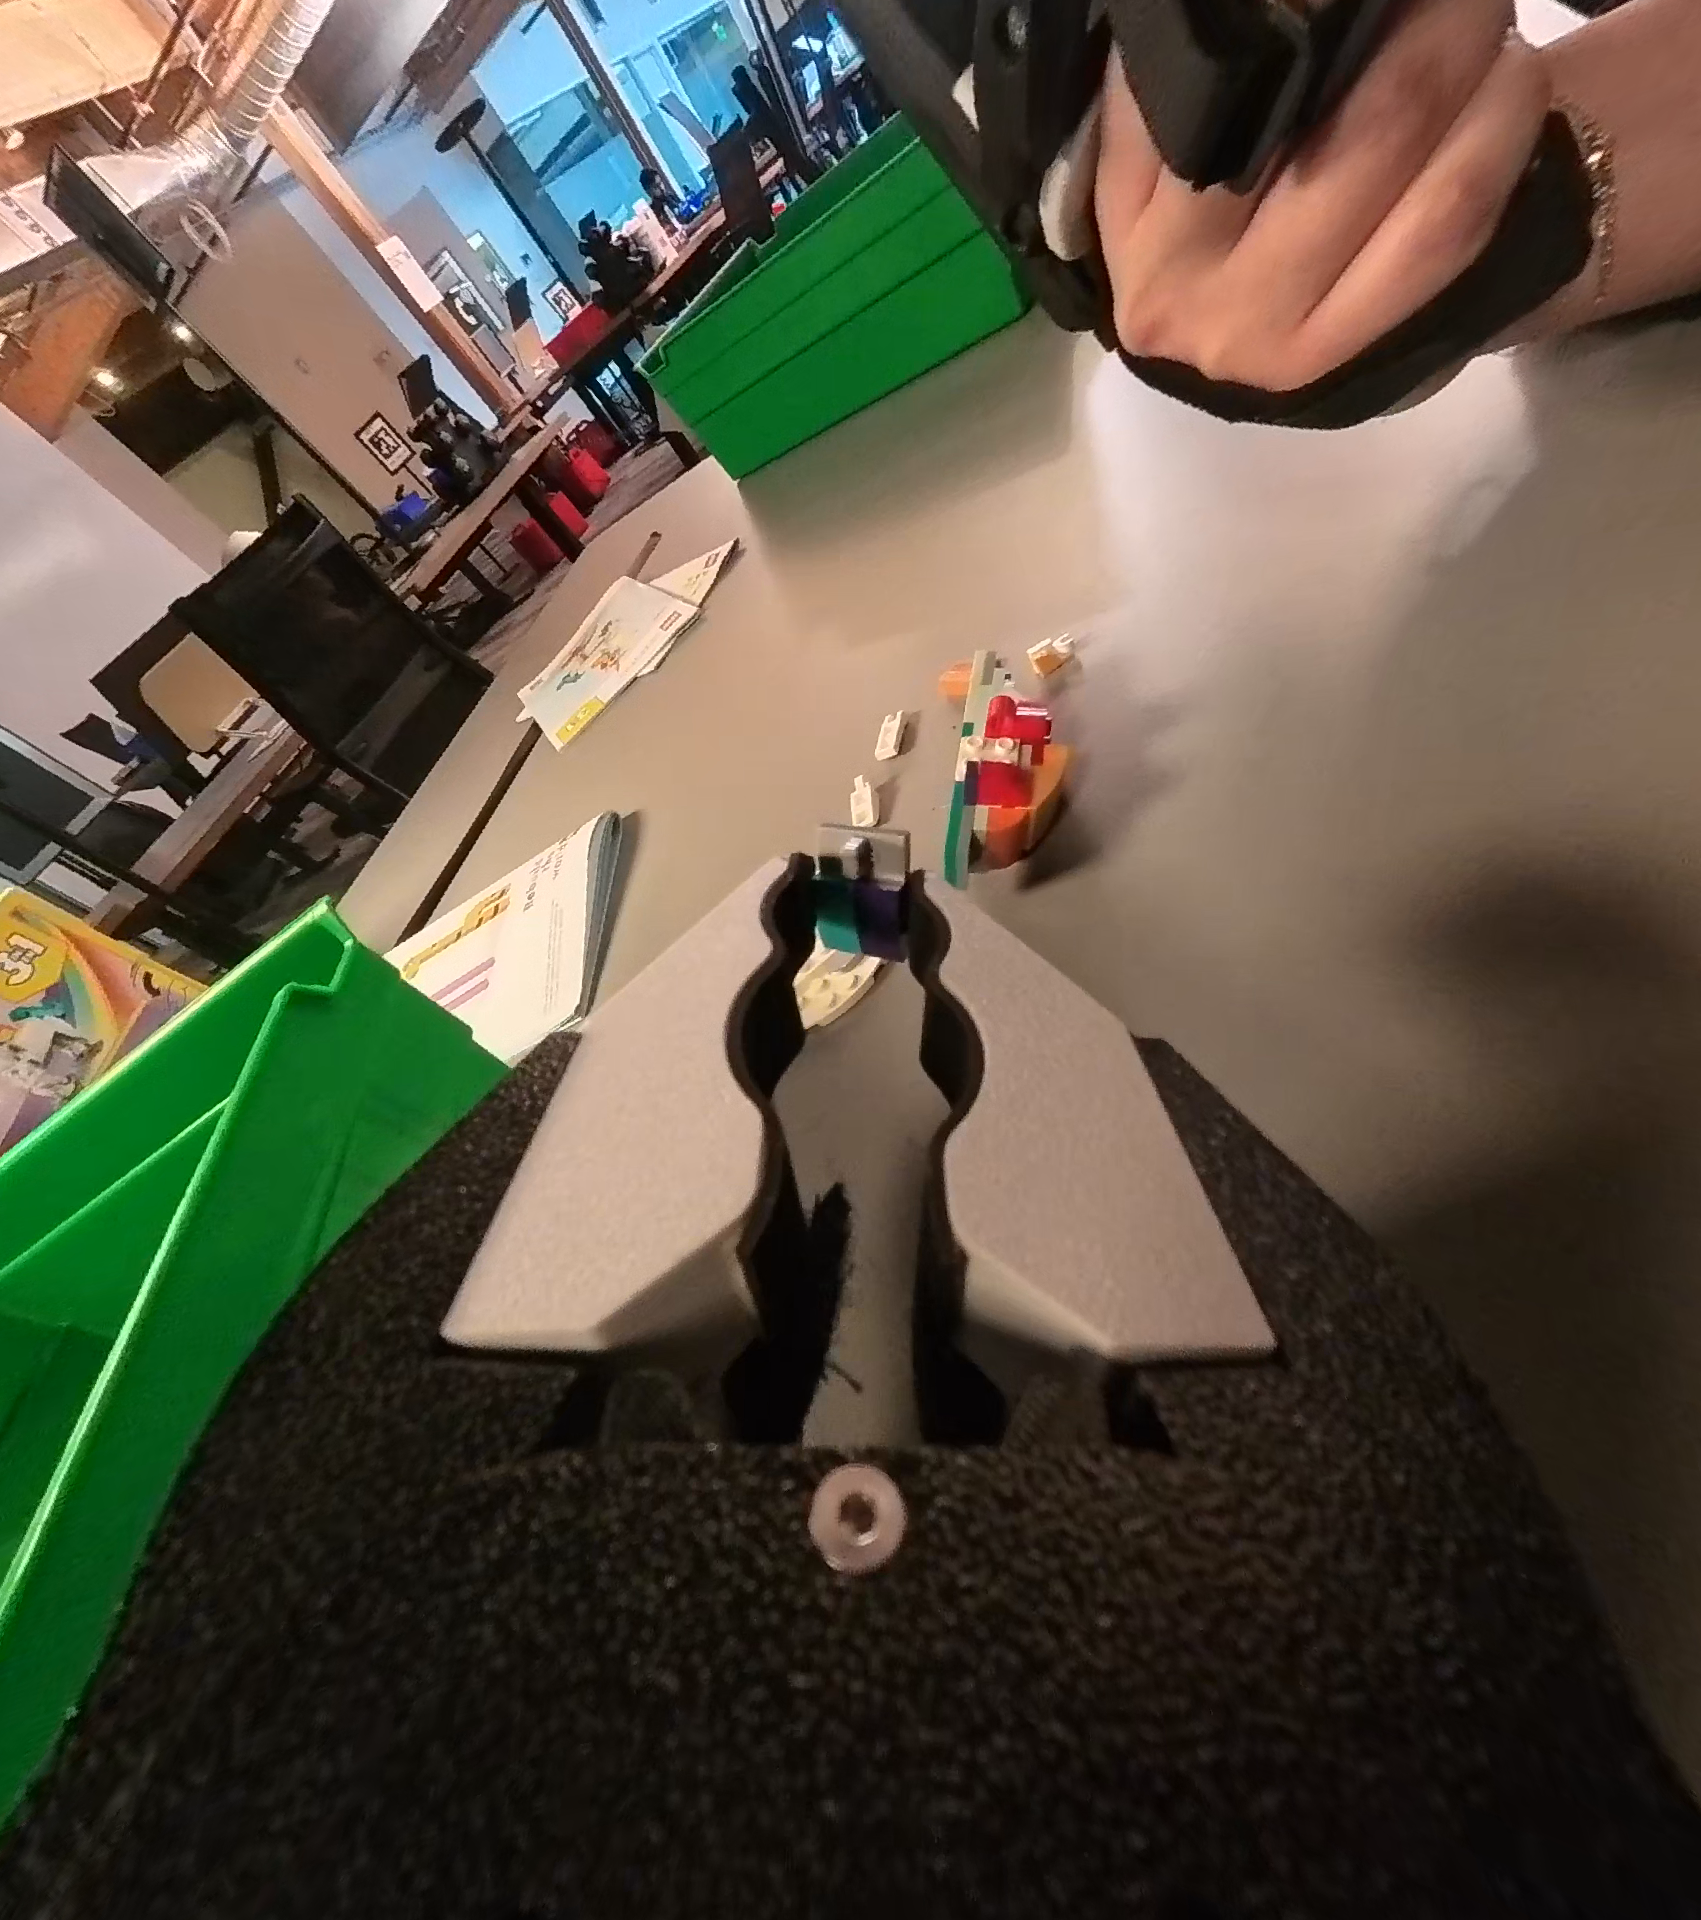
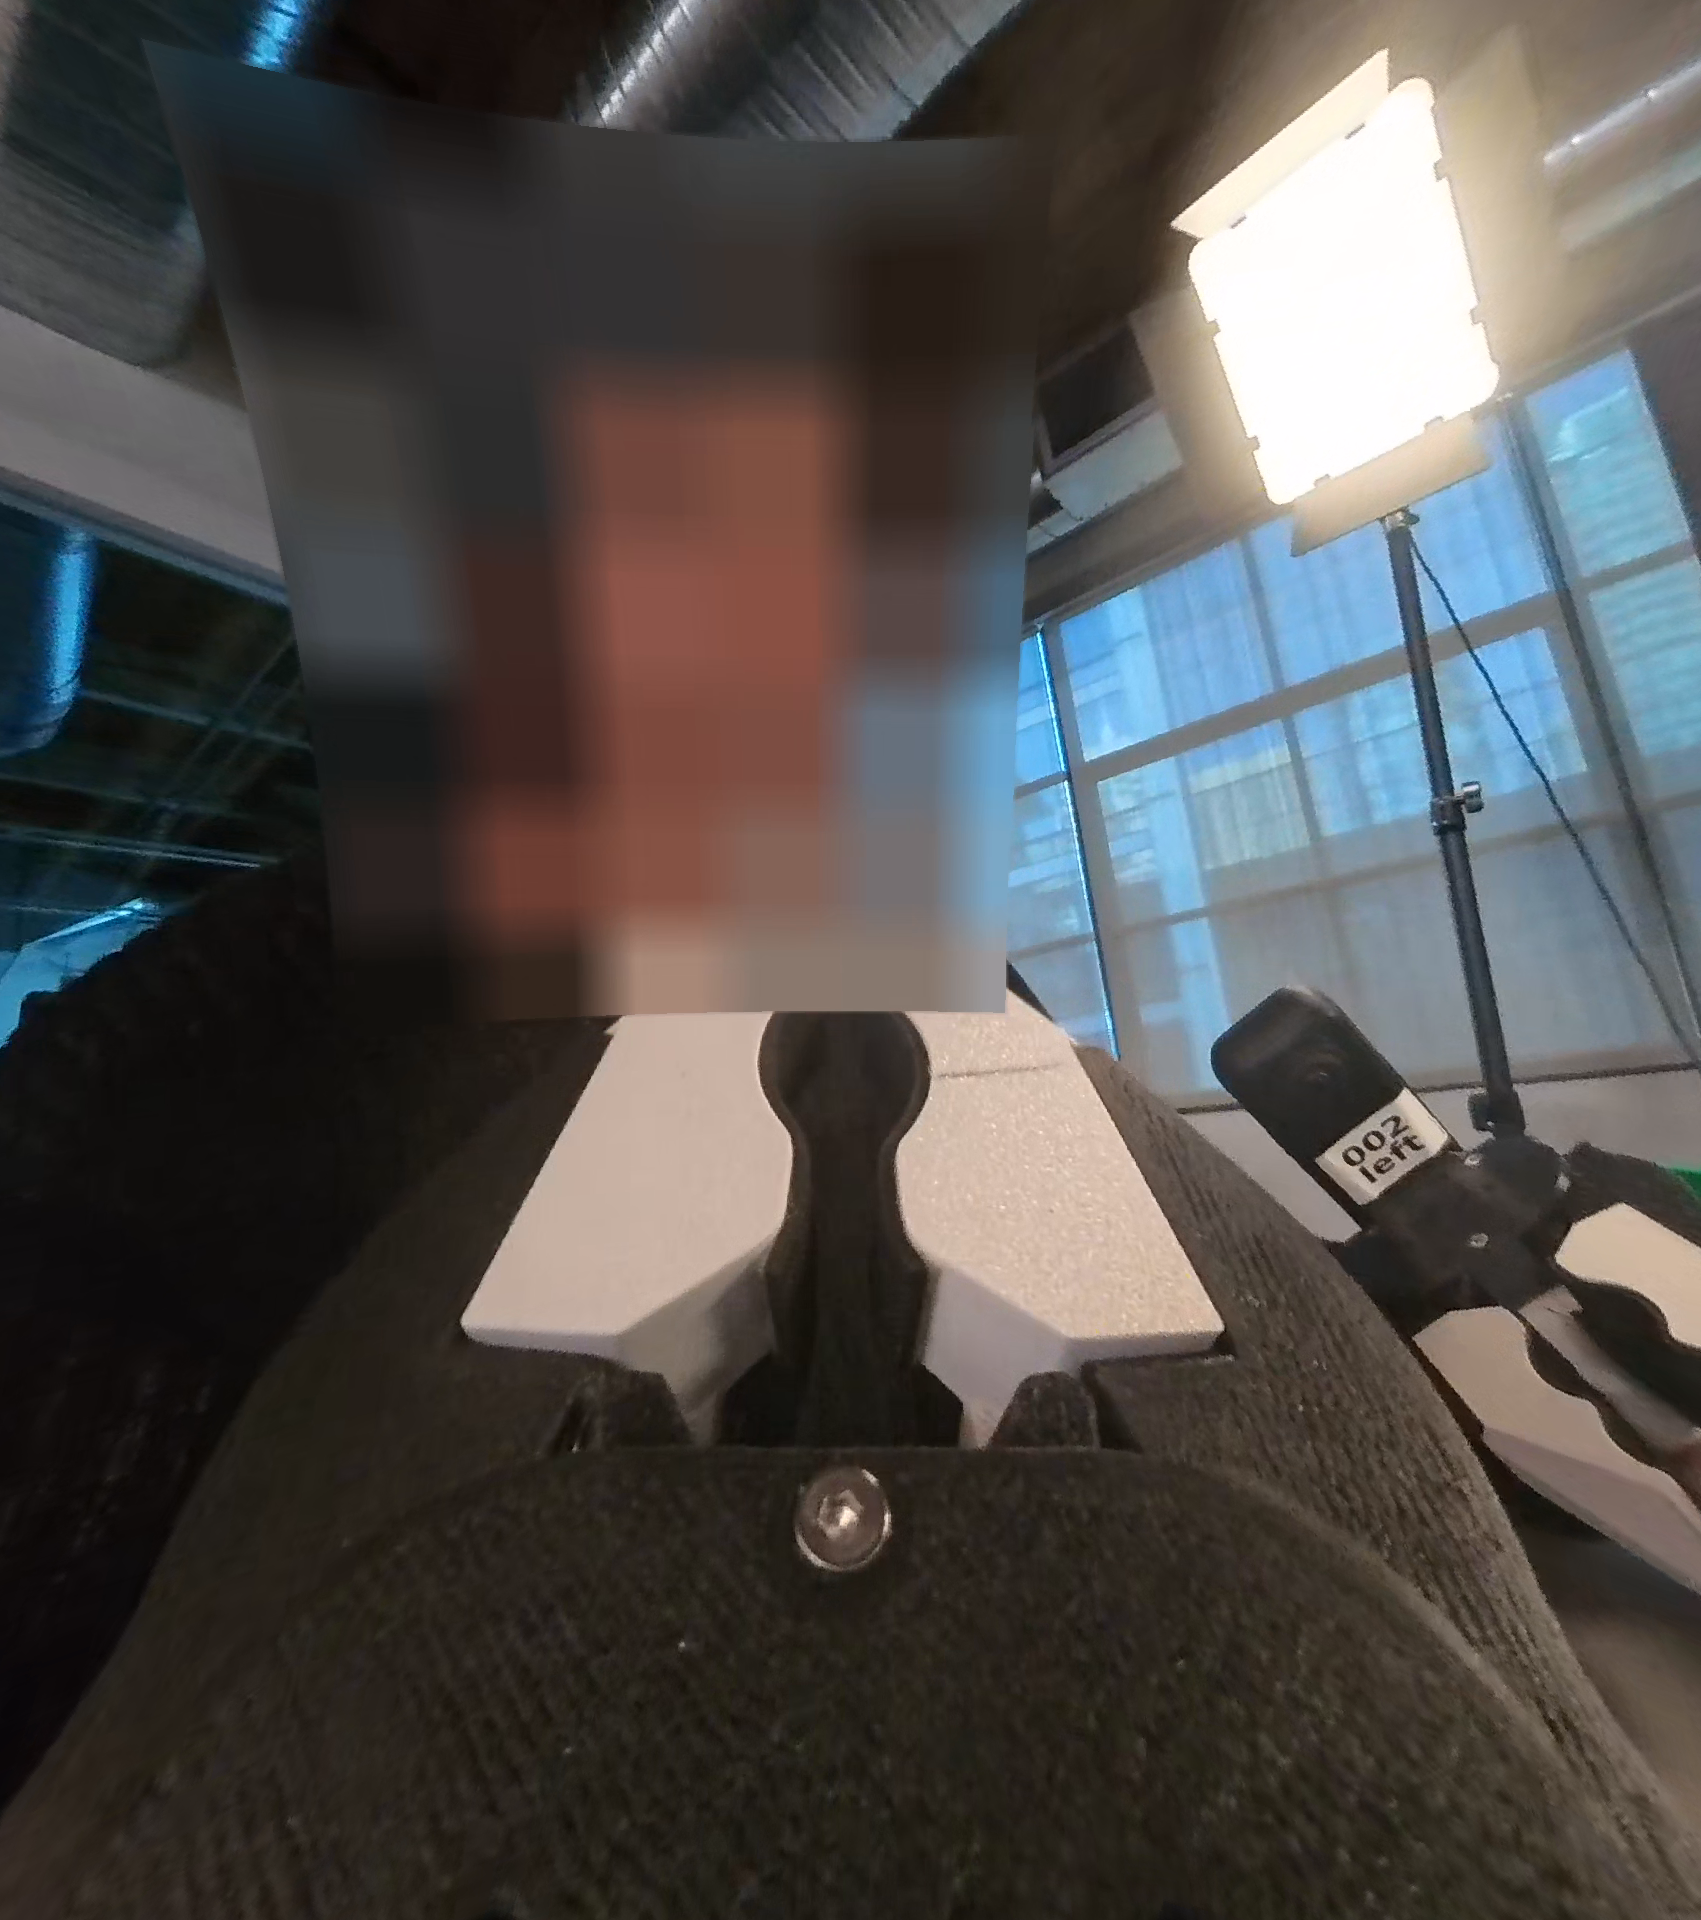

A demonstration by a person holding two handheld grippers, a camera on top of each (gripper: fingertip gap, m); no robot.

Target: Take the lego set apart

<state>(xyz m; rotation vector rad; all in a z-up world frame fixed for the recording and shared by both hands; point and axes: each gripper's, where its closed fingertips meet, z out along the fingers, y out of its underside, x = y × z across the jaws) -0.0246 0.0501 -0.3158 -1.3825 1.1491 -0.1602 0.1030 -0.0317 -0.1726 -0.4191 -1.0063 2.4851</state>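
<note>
The left gripper (image 1: 861, 914) pinches a small cluster of lego bricks (image 1: 858, 902) at its fingertips: a teal brick and a purple one side by side, with a clear grey plate on top, and a white curved piece (image 1: 835, 992) showing in the gap just below them. The cluster is held up off the grey table (image 1: 1345, 935), probably so the other tool can pull a brick off while this one acts as a clamp. The rest of the lego set (image 1: 1002, 774), a red, orange and green build lying on its side, rests on the table just beyond the fingertips, toward the middle of the surface, with a few loose white and tan pieces (image 1: 893, 732) scattered beside it. Instruction booklets (image 1: 617, 655) lie farther left, and green bins stand at the far edge (image 1: 825, 312) and the near left corner (image 1: 98, 1247), likely for sorted parts. The right gripper (image 2: 841, 1049) is tilted up and away from the table, facing a person and a lit panel lamp (image 2: 1345, 312); its fingertips are hidden behind a blur patch, so I cannot tell how its jaws stand. A hand (image 1: 1345, 208) grips its handle above the table's far side, seemingly between moves.
</note>
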